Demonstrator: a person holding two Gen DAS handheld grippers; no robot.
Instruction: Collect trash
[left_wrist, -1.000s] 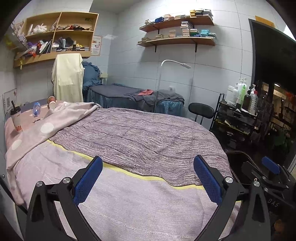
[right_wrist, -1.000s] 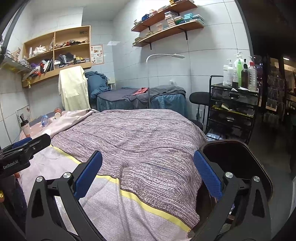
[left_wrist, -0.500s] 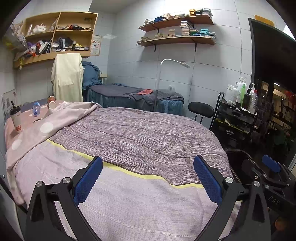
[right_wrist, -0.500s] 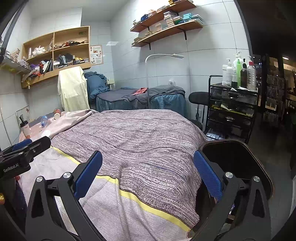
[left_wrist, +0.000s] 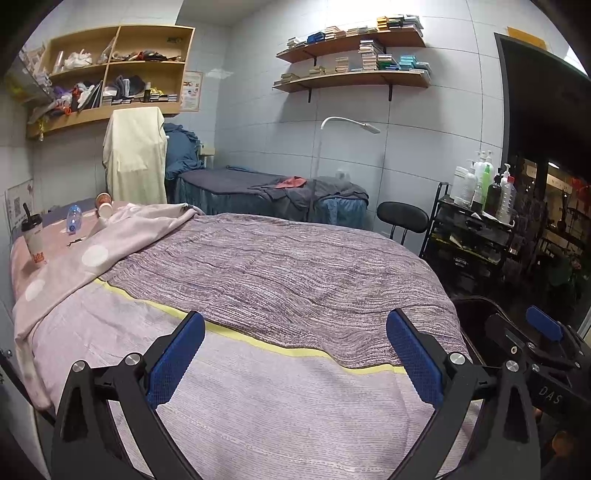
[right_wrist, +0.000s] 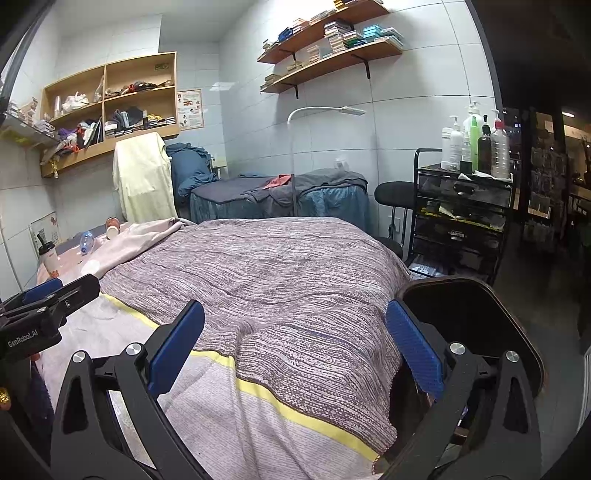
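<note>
Trash lies at the far left end of the bed (left_wrist: 295, 266): a drink cup with a straw (left_wrist: 33, 236), a clear plastic bottle (left_wrist: 73, 218) on its side and a tipped paper cup (left_wrist: 104, 206). They also show in the right wrist view: the cup (right_wrist: 48, 254), the bottle (right_wrist: 86, 240), the paper cup (right_wrist: 112, 227). My left gripper (left_wrist: 295, 362) is open and empty over the bed's near end. My right gripper (right_wrist: 295, 354) is open and empty over the near right corner, beside a dark bin (right_wrist: 465, 317).
A black trolley (right_wrist: 461, 218) with pump bottles stands right of the bed, with a black stool (right_wrist: 395, 194) beside it. A second bed (left_wrist: 273, 192), a floor lamp (left_wrist: 347, 123) and wall shelves (left_wrist: 107, 70) are at the back. A doorway opens at the far right.
Both grippers have drifted very slightly; the view has barely shifted. Both stay open and empty.
</note>
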